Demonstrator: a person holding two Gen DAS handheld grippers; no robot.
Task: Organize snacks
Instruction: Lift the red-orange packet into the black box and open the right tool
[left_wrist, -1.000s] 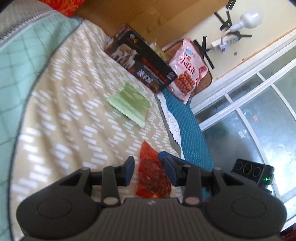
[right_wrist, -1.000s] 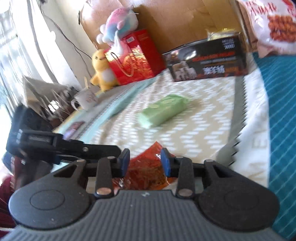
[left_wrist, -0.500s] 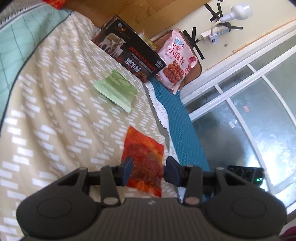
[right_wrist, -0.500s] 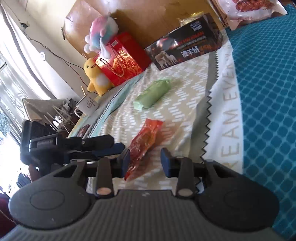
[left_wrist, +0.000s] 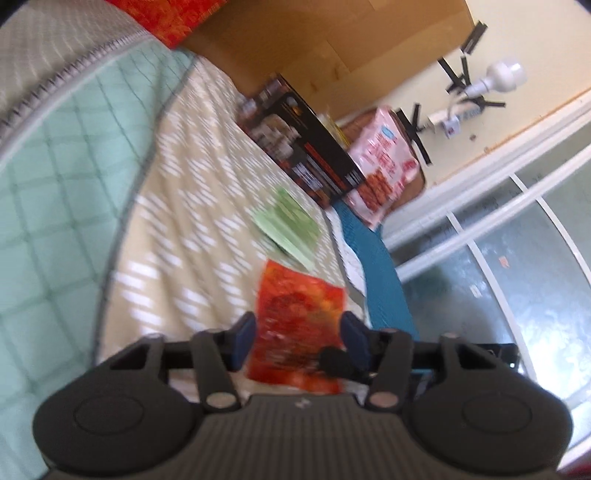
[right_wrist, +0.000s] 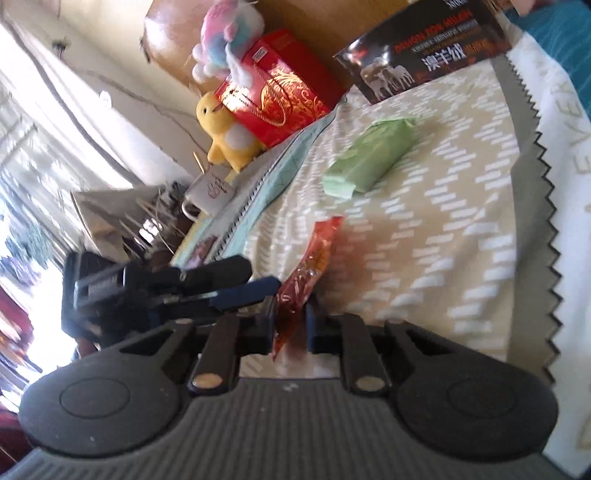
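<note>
Near the quilt's (left_wrist: 177, 236) front edge, right gripper (right_wrist: 290, 325) pinches the light, crinkly red snack packet (right_wrist: 303, 280) by its end seam while left gripper (left_wrist: 297, 338) is opening around it.

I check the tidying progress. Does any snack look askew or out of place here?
Yes. The red snack packet stands on edge, pinched by the right tongs, not flat on the bedspread. The green packet lies loose, apart from the black box.

Patterned bedspread (left_wrist: 192, 236), cream wall (left_wrist: 524, 33), sunlit window (left_wrist: 517, 266)
</note>
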